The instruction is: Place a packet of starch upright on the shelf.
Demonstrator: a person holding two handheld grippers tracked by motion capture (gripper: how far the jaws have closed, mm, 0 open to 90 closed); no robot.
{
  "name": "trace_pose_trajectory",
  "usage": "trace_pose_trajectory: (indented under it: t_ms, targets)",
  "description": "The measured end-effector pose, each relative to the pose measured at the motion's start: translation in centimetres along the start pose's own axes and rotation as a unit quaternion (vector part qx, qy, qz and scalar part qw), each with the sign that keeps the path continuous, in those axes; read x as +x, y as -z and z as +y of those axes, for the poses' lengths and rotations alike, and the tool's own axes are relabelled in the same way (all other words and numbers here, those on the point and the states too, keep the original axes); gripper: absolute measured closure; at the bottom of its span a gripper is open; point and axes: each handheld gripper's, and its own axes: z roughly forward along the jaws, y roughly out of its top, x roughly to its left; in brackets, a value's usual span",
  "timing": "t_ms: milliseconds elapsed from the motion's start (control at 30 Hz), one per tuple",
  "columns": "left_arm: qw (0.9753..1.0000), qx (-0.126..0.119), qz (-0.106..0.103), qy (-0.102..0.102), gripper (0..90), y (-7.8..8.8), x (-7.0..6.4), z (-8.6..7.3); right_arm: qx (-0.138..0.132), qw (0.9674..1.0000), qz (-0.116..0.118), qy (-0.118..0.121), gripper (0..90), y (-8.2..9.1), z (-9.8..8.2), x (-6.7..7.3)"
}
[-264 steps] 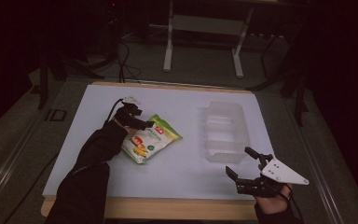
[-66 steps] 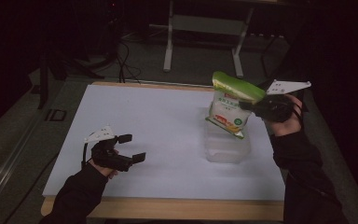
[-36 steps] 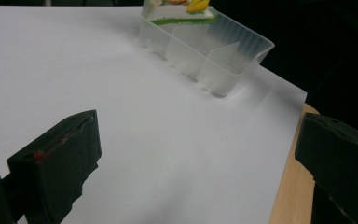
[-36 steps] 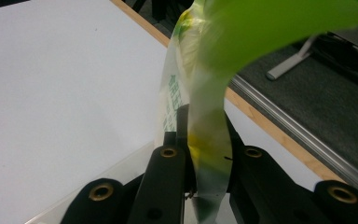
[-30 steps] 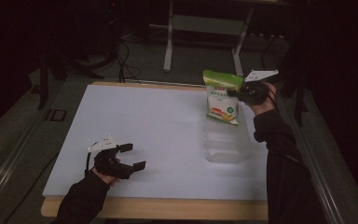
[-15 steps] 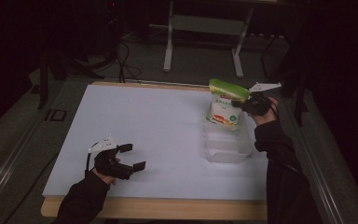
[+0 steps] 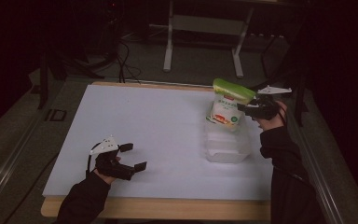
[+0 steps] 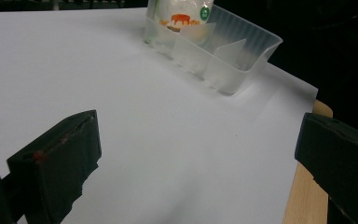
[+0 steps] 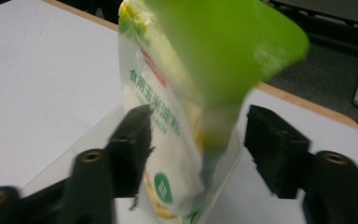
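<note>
Now our right gripper [image 9: 193, 140] jaws have just opened around the bag [image 7: 227, 106], which stands in the tray's [image 7: 227, 151] far end. Left gripper [image 7: 131, 156] gapes, well apart from the tray.

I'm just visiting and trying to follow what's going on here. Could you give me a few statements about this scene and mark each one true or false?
1. The bag stands upright in the clear tray. True.
2. The right gripper clamps the bag tightly. False: its jaws have just been opening and stand apart on either side of the bag.
3. The left gripper holds a second bag. False: its open jaws are empty, above the white table.
4. The bag has a green top. True.
</note>
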Motion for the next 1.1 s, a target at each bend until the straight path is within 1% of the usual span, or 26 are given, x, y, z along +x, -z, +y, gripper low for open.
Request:
trace_pose_trajectory:
  t_ms: [33,67,100,167,233,300,400,467,533,633,700,733,800,933,1000,1067,1100]
  targets:
    - [1.0000,-0.001,0.001,-0.001,0.8,0.0,0.0,0.0,0.000,1.0000,-0.004,-0.006,34.2,0.3,-0.1,0.1]
    - [1.0000,-0.002,0.001,-0.002,0.8,0.0,0.0,0.0,-0.003,0.9998,-0.013,-0.013,29.5,0.6,-0.3,0.2]
    - [1.0000,-0.003,0.001,-0.002,0.8,0.1,-0.1,0.0,-0.007,0.9996,-0.019,-0.019,26.8,1.1,-0.5,0.4]
    - [1.0000,-0.006,0.004,-0.004,0.8,0.1,-0.1,-0.1,-0.016,0.9991,-0.022,-0.032,20.2,1.9,-0.8,0.7]
    - [0.9999,-0.004,0.007,-0.006,0.8,0.0,-0.2,-0.1,-0.028,0.9984,-0.017,-0.047,18.4,2.7,-1.2,1.0]
    - [0.9999,-0.003,0.007,-0.008,0.8,0.0,-0.3,0.0,-0.043,0.9976,-0.004,-0.054,14.9,3.5,-1.6,1.4]
    - [0.9999,-0.006,0.003,-0.012,0.8,0.0,-0.4,0.0,-0.059,0.9961,0.007,-0.065,14.1,4.7,-2.1,2.5]
    - [0.9999,-0.006,0.002,-0.014,0.8,0.0,-0.5,0.0,-0.067,0.9959,0.009,-0.060,14.0,5.3,-2.4,3.3]
    - [0.9999,-0.007,-0.001,-0.015,0.8,0.0,-0.6,-0.1,-0.068,0.9958,0.022,-0.057,14.0,5.7,-2.6,4.0]
    - [0.9998,-0.008,-0.005,-0.017,0.8,0.0,-0.7,-0.1,-0.068,0.9963,0.032,-0.040,14.0,6.2,-3.0,5.3]
    - [0.9998,-0.010,-0.008,-0.017,0.8,-0.1,-0.7,-0.1,-0.072,0.9961,0.038,-0.034,13.8,6.5,-3.2,6.1]
    - [0.9998,-0.009,-0.008,-0.017,0.8,-0.1,-0.6,-0.1,-0.073,0.9959,0.042,-0.033,13.8,6.6,-3.3,6.4]
    - [0.9998,-0.009,-0.009,-0.017,0.8,-0.1,-0.7,-0.1,-0.074,0.9951,0.060,-0.028,13.9,6.8,-3.4,7.1]
    - [0.9998,-0.007,-0.013,-0.016,0.8,-0.1,-0.6,-0.2,-0.074,0.9941,0.079,-0.011,13.9,7.1,-3.6,8.7]
    - [0.9997,-0.010,-0.015,-0.014,0.8,-0.2,-0.6,-0.2,-0.077,0.9933,0.086,-0.004,13.8,7.2,-3.7,9.4]
    - [0.9997,-0.009,-0.015,-0.014,0.8,-0.2,-0.5,-0.2,-0.079,0.9926,0.092,-0.003,13.7,7.3,-3.8,10.1]
    - [0.9997,-0.009,-0.015,-0.014,0.8,-0.2,-0.5,-0.2,-0.079,0.9926,0.092,-0.003,13.7,7.3,-3.8,10.1]
